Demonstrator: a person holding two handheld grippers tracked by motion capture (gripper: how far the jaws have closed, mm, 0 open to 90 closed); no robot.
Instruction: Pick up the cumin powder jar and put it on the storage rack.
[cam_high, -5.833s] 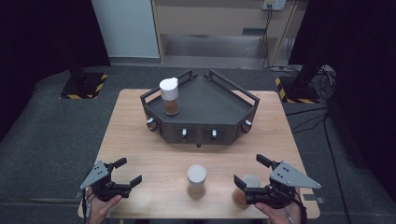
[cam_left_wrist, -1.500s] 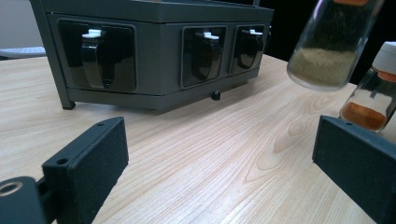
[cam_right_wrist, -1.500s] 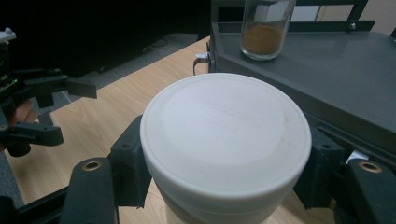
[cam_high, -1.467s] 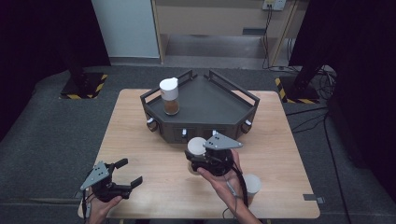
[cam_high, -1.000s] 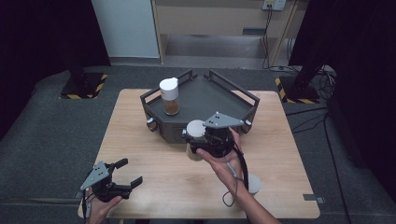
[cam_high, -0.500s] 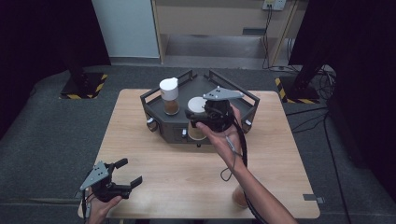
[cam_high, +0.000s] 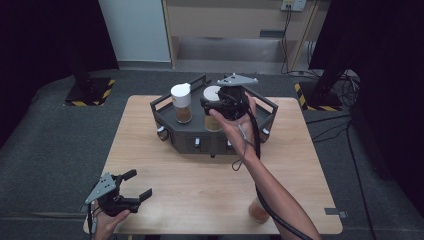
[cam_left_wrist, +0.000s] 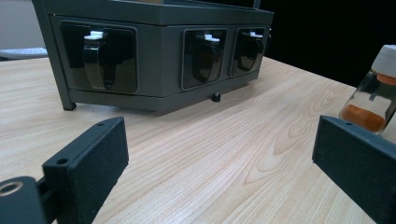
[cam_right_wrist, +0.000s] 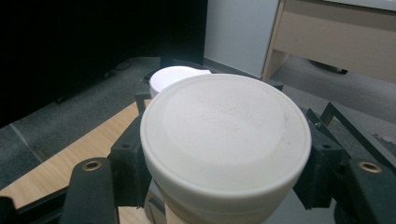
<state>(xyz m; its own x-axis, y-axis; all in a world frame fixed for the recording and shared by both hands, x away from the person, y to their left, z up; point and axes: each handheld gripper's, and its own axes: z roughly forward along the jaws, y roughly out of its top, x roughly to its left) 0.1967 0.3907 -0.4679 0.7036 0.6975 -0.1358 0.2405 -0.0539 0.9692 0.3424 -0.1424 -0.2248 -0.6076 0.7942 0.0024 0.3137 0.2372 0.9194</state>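
Right hand-held gripper grips jar above rack, beside second jar.

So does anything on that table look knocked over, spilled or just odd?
Nothing stands out. One jar stands upright on the dark rack, the right gripper carries a second jar upright above it, and a third jar stands by the table's near edge.
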